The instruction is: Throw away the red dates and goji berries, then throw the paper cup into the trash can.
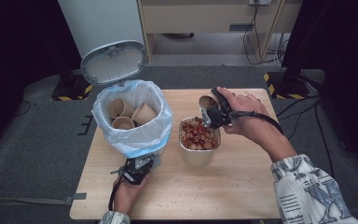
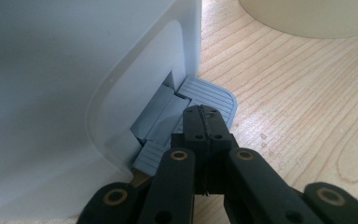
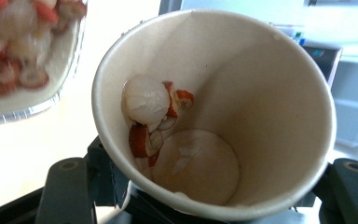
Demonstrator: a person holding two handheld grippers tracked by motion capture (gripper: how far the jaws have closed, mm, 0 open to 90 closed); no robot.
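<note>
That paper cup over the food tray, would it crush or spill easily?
Probably. The paper cup looks thin-walled, so the right hand-held gripper could dent it by squeezing. With few fruit pieces left, it is likely light. Tilted, the wet-looking pieces may slide out.

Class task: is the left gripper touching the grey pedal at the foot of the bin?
Touching. The left gripper view shows the closed tips of the left gripper resting on the ribbed grey pedal at the base of the white bin, with no gap.

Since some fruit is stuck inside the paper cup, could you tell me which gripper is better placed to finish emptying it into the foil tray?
The right gripper: it grips the paper cup, tipped above the foil tray. The left gripper is shut, pressing the bin's pedal.
</note>
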